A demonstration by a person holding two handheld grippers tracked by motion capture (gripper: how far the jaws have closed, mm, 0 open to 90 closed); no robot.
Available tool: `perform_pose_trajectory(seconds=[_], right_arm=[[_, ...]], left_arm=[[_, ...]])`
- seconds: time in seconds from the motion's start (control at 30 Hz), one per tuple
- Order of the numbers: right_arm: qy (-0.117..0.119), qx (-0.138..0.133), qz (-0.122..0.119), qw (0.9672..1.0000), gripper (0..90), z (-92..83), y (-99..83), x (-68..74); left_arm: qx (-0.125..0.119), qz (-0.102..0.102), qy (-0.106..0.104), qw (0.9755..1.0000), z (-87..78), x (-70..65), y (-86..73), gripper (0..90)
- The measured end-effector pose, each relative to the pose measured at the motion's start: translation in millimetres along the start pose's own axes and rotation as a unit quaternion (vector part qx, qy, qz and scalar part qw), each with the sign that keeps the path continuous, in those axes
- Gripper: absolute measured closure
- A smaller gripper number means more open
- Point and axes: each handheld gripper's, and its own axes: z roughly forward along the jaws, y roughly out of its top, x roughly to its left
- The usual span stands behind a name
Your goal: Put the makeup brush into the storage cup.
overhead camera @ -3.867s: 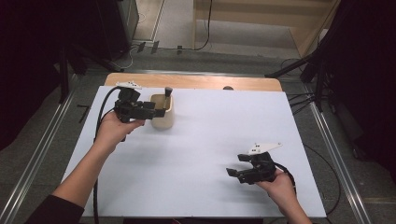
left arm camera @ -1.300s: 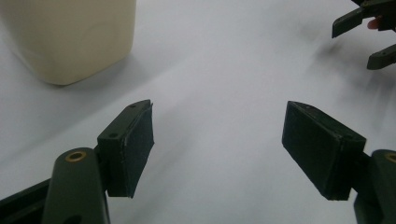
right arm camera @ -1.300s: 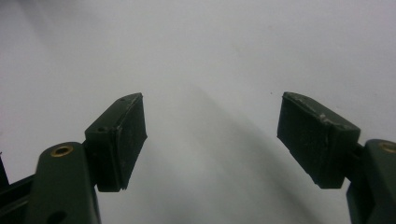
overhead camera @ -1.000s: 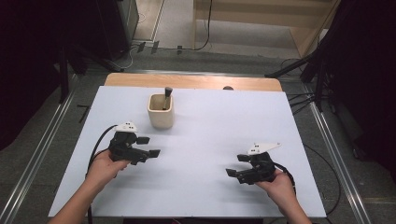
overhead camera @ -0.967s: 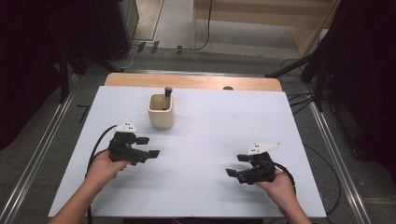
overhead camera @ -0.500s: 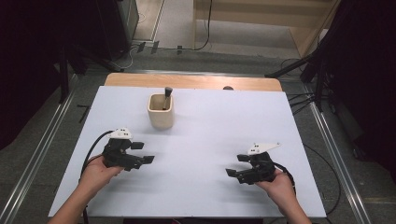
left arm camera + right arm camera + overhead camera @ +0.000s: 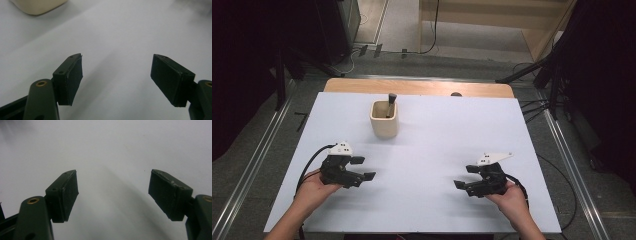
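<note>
- two hand-held grippers sit low over the counter point(image 7: 427, 200), a flat sheet of smooth matte white with a strip of pale wood along its far edge.
- left hand-held gripper point(image 7: 363, 168) is at about 8 o'clock on the sheet, black and angular with a white plate on top; jaws spread wide with nothing between them.
- in the left gripper view its flat rectangular pads point(image 7: 75, 78) look dull and rubbery, with bare white surface in the gap.
- right hand-held gripper point(image 7: 465, 176) is at about 4 o'clock, same black build; jaws likewise parted and empty.
- its pads point(image 7: 70, 192) show slightly scuffed edges.
- cream cup point(image 7: 385, 119), rounded-square and smooth like ceramic, stands upright at about 11 o'clock, well apart from both.
- dark stick-like handle point(image 7: 391, 103) leans inside the cup, tip above the rim.
</note>
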Motion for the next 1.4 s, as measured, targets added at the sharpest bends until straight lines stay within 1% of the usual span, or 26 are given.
perform_pose_trajectory(seconds=[0.33,0.63,0.9,1.4], right_arm=[[0.001,-0.001,-0.002,1.0000,25.1,0.4,0.4,0.7],[0.001,0.001,-0.003,1.0000,25.1,0.7,1.1,1.4],[0.000,0.002,-0.006,1.0000,25.1,1.8,1.5,1.3],[-0.001,0.004,-0.007,1.0000,25.2,2.0,1.7,1.5]], left_arm=[[0.006,0.000,0.004,1.0000,0.8,-0.9,-3.9,26.5],[0.008,-0.005,0.002,0.9999,7.5,5.8,-4.6,26.5],[0.009,-0.001,0.002,1.0000,8.2,4.5,-4.5,26.5],[0.007,-0.002,0.003,1.0000,7.4,5.0,-4.6,26.5]])
